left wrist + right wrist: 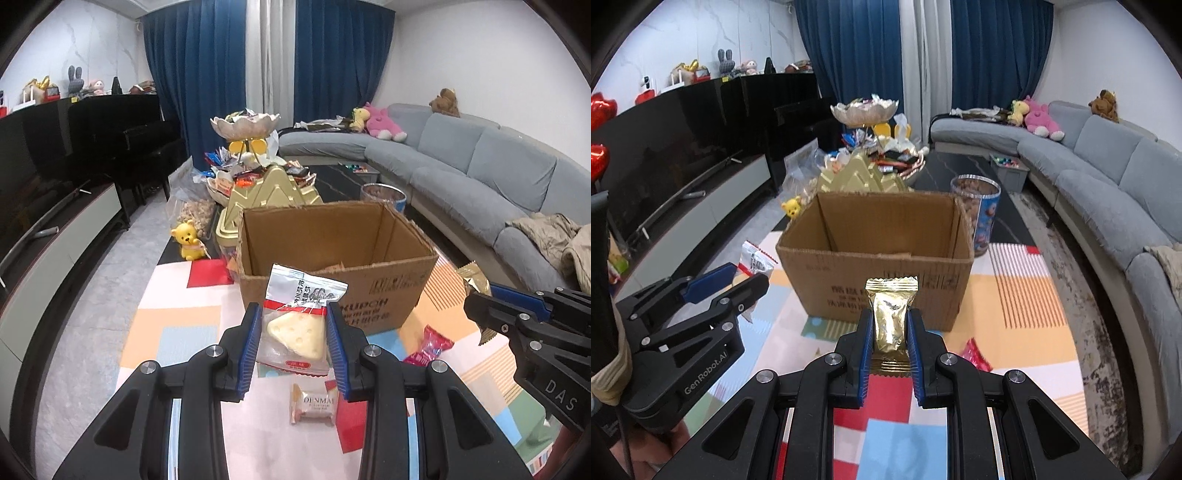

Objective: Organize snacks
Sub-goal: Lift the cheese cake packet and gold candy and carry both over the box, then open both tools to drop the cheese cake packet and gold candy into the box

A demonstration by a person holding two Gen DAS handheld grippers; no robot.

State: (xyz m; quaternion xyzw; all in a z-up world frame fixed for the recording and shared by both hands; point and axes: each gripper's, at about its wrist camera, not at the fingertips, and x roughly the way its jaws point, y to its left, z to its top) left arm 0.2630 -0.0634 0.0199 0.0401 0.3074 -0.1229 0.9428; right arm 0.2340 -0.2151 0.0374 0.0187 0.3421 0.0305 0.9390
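My left gripper (291,321) is shut on a clear-and-white packet with a cheese-shaped snack (295,325), held above the mat in front of the open cardboard box (369,295). My right gripper (890,328) is shut on a gold foil packet (891,317), held upright before the same box (879,273). The right gripper also shows at the right edge of the left wrist view (476,308), the left gripper at the left of the right wrist view (738,280). A pink-white wrapped snack (314,404) and a red candy packet (430,347) lie on the mat.
The colourful floor mat (177,332) lies under everything. Behind the box stand a gold tiered snack stand (273,192), a yellow bear figure (188,242) and a round tub of snacks (979,214). A grey sofa (480,166) runs along the right, a TV cabinet (55,251) along the left.
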